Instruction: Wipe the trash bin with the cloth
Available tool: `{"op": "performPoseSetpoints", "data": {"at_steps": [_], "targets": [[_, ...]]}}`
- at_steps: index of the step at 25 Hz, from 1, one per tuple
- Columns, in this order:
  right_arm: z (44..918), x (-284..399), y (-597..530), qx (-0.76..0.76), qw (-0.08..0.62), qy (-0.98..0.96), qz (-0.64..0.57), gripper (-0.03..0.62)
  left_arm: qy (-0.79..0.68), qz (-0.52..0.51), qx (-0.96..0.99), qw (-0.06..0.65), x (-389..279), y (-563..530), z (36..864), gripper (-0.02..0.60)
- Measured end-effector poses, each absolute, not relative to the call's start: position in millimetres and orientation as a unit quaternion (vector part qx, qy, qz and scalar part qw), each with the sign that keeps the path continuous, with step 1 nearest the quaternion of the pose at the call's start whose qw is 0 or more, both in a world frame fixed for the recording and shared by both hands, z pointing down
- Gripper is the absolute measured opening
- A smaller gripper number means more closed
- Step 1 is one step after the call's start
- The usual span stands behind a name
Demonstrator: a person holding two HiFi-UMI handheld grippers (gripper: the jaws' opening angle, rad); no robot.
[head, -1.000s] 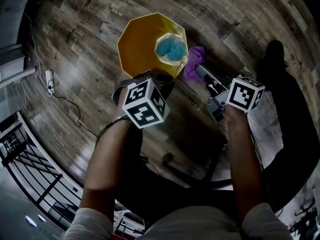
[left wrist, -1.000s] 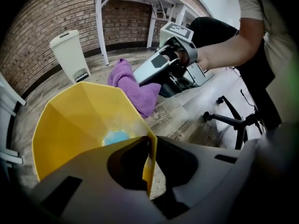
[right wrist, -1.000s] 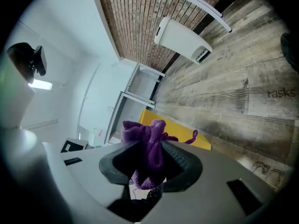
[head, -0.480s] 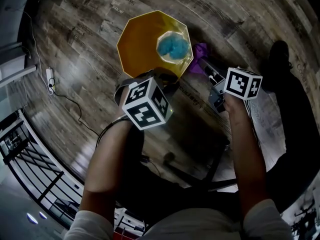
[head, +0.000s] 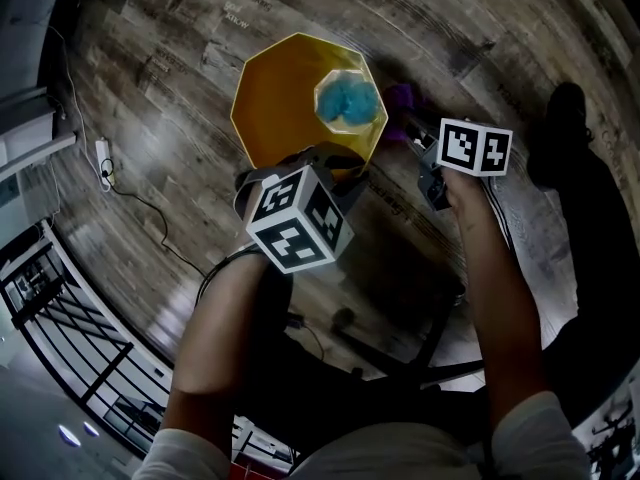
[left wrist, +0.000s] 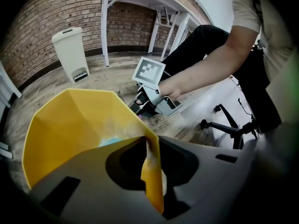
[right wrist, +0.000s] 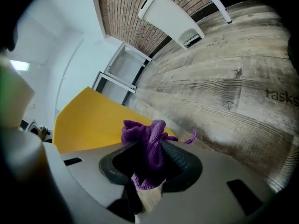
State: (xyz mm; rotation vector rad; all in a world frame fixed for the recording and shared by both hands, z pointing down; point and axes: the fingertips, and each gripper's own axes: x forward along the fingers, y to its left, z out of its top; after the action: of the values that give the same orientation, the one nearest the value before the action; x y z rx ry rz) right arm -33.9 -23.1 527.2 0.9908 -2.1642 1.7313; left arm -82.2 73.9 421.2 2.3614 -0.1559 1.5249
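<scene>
The yellow trash bin (head: 290,98) stands tipped on the wood floor, with a blue lump (head: 349,103) at its bottom. My left gripper (head: 322,160) is shut on the near rim; the yellow wall (left wrist: 79,125) runs between its jaws (left wrist: 152,171), which have just been opening a little. My right gripper (head: 408,128) is shut on the purple cloth (right wrist: 147,143), bunched between its pads. It sits just right of the bin's outer wall (right wrist: 93,122); the cloth (head: 400,96) peeks out beside the rim. The right gripper (left wrist: 145,104) also shows past the bin in the left gripper view.
A white pedal bin (left wrist: 71,50) stands by the brick wall under a white table frame (left wrist: 105,27). A power strip with cable (head: 98,163) lies at the left. An office chair base (head: 400,338) is near my legs. A shoe (head: 560,128) rests at the right.
The right gripper with the purple cloth has gone down and closer to the bin's right side, so less of the cloth shows. The left gripper has stayed on the rim.
</scene>
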Motion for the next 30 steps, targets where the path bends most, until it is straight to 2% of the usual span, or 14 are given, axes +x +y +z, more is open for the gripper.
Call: {"op": "performPoseSetpoints", "data": {"at_steps": [20, 30], "targets": [[641, -42, -36, 0.375, 0.314, -0.705, 0.514, 0.13, -0.059, 0.518, 0.834, 0.183, -73, 71, 419, 0.057], [643, -36, -37, 0.391, 0.322, -0.702, 0.499, 0.13, -0.079, 0.505, 0.839, 0.186, -71, 69, 421, 0.058]]}}
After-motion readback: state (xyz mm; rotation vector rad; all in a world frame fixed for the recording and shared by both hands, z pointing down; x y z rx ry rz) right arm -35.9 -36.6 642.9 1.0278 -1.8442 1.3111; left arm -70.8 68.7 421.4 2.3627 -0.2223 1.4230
